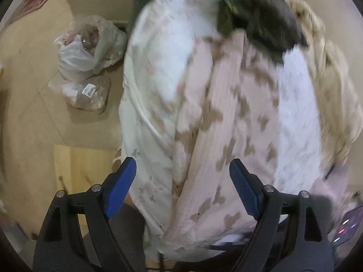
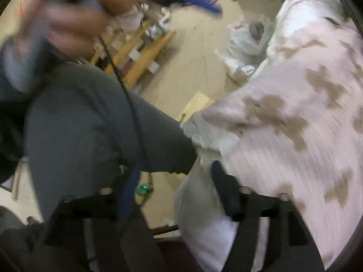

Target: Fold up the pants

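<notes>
Below my left tool (image 1: 182,189), jaws wide and empty, the pink patterned pants (image 1: 226,113) lay on the bed. Right tool (image 2: 174,195) also wide, empty. Between folds; next needs a fresh hem grip.

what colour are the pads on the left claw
Blue, on black arms. The left wrist view shows the pads most clearly, standing apart over the pale pink pants.

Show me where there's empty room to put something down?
Bare floor lies left of the pink patterned cloth, below the plastic bags. In the right wrist view, floor is free between the wooden rack and the bags. The cloth pile is crowded.
</notes>
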The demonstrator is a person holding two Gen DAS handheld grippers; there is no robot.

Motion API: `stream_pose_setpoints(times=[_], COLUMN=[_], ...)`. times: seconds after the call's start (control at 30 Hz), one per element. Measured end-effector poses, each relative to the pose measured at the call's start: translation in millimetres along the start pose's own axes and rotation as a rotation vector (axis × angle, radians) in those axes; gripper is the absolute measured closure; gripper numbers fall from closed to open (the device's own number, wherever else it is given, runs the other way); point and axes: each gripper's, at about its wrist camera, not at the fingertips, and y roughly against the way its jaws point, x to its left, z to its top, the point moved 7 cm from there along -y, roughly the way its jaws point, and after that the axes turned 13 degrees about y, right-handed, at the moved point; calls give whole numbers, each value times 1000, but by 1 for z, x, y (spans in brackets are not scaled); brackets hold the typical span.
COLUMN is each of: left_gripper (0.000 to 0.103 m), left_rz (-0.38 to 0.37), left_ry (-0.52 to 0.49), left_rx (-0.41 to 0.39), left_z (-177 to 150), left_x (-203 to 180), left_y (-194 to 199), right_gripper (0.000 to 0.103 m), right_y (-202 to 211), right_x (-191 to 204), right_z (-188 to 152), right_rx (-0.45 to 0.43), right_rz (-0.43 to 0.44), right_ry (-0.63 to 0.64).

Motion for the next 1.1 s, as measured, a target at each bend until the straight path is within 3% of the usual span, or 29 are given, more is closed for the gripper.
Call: stream_pose_setpoints(times=[0.1,0.17,0.3,0.43,0.5,0.53,0.6,0.67,0.73,0.77,0.83,0.9,0.97,1.1], left_gripper=[21,21,21,22,33,52,61,80,89,92,95,99,100,101], left_rz=[42,83,68,155,147,136,156,174,196,195,169,136,36,-113], left_ry=[-5,-5,93,94,120,123,84,35,2,-6,9,31,74,27], left_rx=[39,87,128,104,131,139,107,65,42,31,21,14,-15,-99], left_z=[-16,-29,-55,-79,-88,-95,-97,-98,-99,-100,-100,-99,-98,-104], left_x=[-7,-8,-5,0,2,1,-4,-12,-17,-19,-19,-17,-22,-55], left_y=[-21,-42,-64,-77,-84,-87,-84,-77,-72,-68,-59,-49,-27,34], right_gripper=[30,30,30,30,30,30,33,54,59,75,95,97,98,98], right_y=[56,94,155,165,153,144,122,105,90,88,88,103,127,206], right_x=[-23,-57,-148,-190,-199,-195,-188,-177,-165,-159,-151,-143,-131,-105], right_z=[-22,-39,-90,-130,-145,-148,-145,-135,-133,-133,-128,-117,-104,-85], right_rx=[-119,-195,-282,-305,-288,-269,-213,-169,-125,-108,-112,-175,-241,-434], right_rz=[-18,-94,-307,-299,-237,-205,-149,-111,-75,-81,-83,-80,-91,-92], right_ry=[-111,-220,-531,-738,-802,-822,-807,-758,-720,-697,-670,-632,-580,-549])
